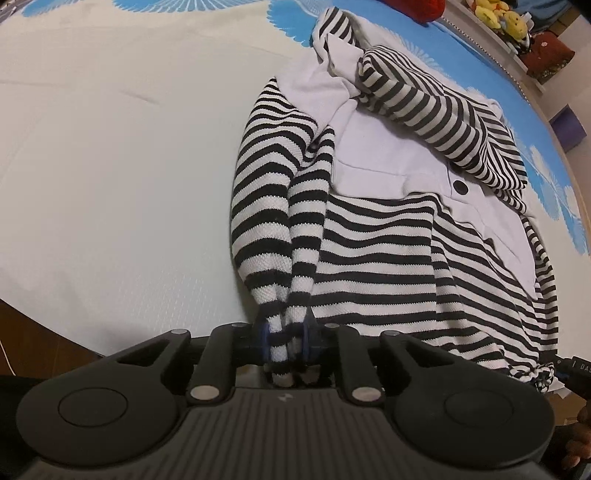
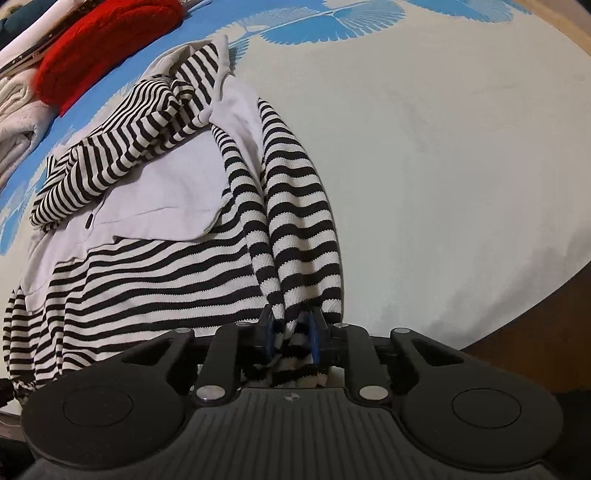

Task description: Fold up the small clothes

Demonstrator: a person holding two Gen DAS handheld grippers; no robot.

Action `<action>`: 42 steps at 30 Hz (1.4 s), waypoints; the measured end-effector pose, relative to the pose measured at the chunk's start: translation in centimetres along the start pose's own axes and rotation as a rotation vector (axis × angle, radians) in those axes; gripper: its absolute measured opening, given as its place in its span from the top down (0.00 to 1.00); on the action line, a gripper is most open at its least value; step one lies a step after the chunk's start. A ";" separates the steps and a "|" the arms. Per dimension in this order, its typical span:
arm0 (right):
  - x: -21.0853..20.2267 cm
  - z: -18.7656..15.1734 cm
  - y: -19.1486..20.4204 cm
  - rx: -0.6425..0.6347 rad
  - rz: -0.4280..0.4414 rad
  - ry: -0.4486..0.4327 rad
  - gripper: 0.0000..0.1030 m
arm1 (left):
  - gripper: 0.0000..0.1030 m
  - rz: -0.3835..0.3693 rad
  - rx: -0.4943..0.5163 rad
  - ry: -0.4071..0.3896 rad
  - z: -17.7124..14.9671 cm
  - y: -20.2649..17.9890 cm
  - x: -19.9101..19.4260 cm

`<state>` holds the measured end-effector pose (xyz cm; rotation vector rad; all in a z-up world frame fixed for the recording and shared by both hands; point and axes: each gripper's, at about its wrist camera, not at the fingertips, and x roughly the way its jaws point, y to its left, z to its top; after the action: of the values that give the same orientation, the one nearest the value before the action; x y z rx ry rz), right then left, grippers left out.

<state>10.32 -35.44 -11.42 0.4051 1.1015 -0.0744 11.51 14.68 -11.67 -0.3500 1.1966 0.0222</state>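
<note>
Both tongs are pinching cloth. My left tongs (image 1: 287, 334) are squeezed on a bunched bit of the striped top (image 1: 373, 258), at the near corner on its left side. Black and white folds poke out between the blue pads (image 1: 264, 341) and hang toward the camera. My right tongs (image 2: 291, 334) are squeezed on the other near corner of the striped top (image 2: 147, 280), and a scrunch of stripes sticks out below the blue pads (image 2: 269, 338) there too.

I see the top lying on the bed (image 1: 110, 166), which has a white sheet with blue fan shapes along the far side. The body of the top is spread flat between my two tongs. From each tong a thick roll of striped cloth runs away up the side of the top. A plain white panel (image 1: 384, 155) sits in the middle, with one black button (image 1: 460, 187) on it. One striped sleeve (image 1: 424, 107) is folded across the white part near the far end.

Past the top, a red woolly thing (image 2: 107, 48) rests on the bed, with pale folded cloth (image 2: 18, 122) beside it. Yellow soft toys (image 1: 502, 18) sit on a shelf behind.
</note>
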 end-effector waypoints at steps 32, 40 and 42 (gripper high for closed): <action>-13.6 1.5 -0.9 0.040 0.288 -0.275 0.95 | 0.93 -0.128 0.285 -0.218 0.1 -3.2 -14.7; -20.9 -0.7 -2.0 0.032 0.373 -0.297 0.95 | 0.93 -0.238 0.283 -0.202 0.0 -2.1 -20.1; -19.9 0.5 -1.7 0.036 0.386 -0.285 0.95 | 0.93 -0.232 0.273 -0.178 1.7 -2.0 -18.7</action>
<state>1.19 -39.99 5.79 0.6133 0.7279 0.1844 6.48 16.34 6.47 -0.2392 0.9623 -0.3027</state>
